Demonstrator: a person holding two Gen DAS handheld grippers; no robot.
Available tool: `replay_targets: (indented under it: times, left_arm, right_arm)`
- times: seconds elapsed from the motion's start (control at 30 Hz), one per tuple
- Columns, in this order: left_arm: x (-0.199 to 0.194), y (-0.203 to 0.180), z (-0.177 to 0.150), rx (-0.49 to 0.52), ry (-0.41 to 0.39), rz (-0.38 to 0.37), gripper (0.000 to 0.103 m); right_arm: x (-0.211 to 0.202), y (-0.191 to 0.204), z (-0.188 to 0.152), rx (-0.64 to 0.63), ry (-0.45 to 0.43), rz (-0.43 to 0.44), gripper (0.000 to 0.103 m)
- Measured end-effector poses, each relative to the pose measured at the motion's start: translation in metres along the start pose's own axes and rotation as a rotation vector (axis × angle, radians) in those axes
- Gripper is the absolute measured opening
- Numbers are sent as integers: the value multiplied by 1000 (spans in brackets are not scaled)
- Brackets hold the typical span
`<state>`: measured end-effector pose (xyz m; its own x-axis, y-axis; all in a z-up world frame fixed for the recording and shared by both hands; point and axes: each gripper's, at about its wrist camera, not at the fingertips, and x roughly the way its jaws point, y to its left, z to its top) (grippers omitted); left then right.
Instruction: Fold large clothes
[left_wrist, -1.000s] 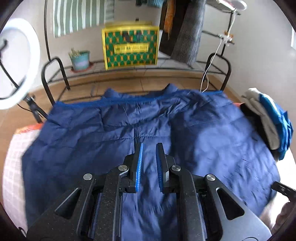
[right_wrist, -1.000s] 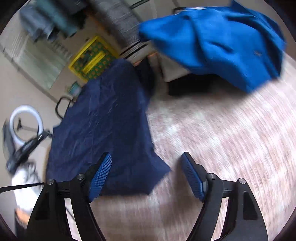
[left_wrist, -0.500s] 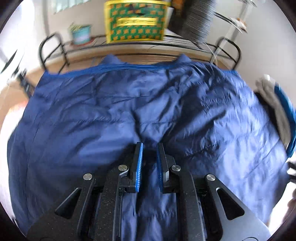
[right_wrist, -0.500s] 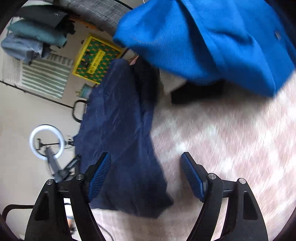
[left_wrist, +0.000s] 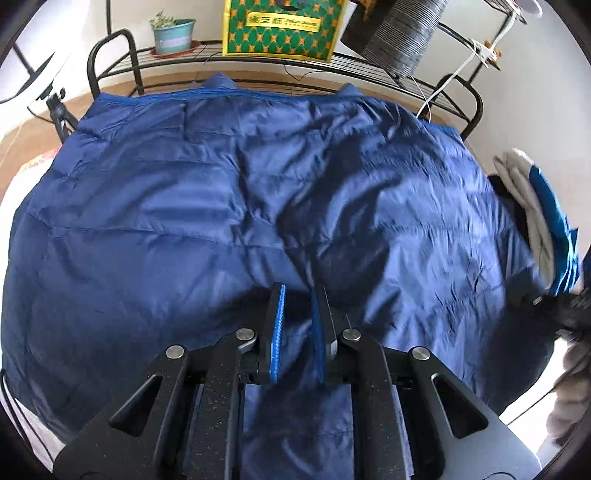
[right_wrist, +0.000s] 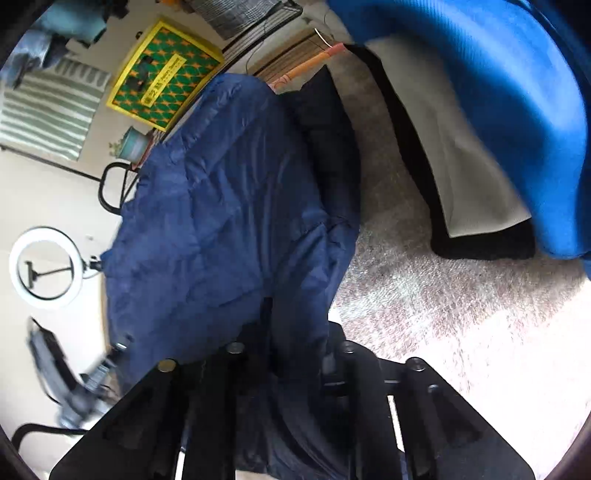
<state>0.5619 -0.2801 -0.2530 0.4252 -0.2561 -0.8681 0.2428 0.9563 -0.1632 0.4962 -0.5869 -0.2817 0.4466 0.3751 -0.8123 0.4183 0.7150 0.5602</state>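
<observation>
A large navy puffer jacket (left_wrist: 229, 206) lies spread on the bed and fills the left wrist view. My left gripper (left_wrist: 297, 325) is nearly shut with a fold of the jacket's near edge between its blue pads. In the right wrist view the same jacket (right_wrist: 221, 206) lies at the left. My right gripper (right_wrist: 295, 354) is shut on the jacket's corner, and the cloth covers its fingertips.
A pile of folded clothes, bright blue on top (right_wrist: 480, 92), sits on the pale checked bedcover (right_wrist: 461, 325) at the right; it also shows in the left wrist view (left_wrist: 546, 221). A black metal rack (left_wrist: 280, 62) with a yellow-green bag (left_wrist: 280, 26) stands behind. A ring light (right_wrist: 40, 273) stands at the left.
My right gripper was open above the bedcover; it has moved onto the jacket's corner and shut on it. My left gripper has moved forward over the jacket with the cloth still in it.
</observation>
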Motion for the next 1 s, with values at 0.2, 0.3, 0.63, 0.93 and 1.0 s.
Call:
replay_targets:
  times: [0.2,0.3,0.63,0.93,1.0]
  left_arm:
    - [10,-21,-8,118,-41,69,13]
    - [-3,-7,-2,17,13,14,13]
    - [-121,79,-29,-206,-64,0,13]
    - [-213,197,-57,-385,-118,95,13]
    - [-227,221,-66,-423,-128,117,13]
  right_arm:
    - [-32,34,6,-86,18,7,10]
    - [-40,60,8,-154,25,-30,10]
    - [-60,137,1,-334,-10,-130,9]
    - [-54,251,-35,-565,-38,-153,9]
    - [-45,279,-48,-637,-37,-161,9]
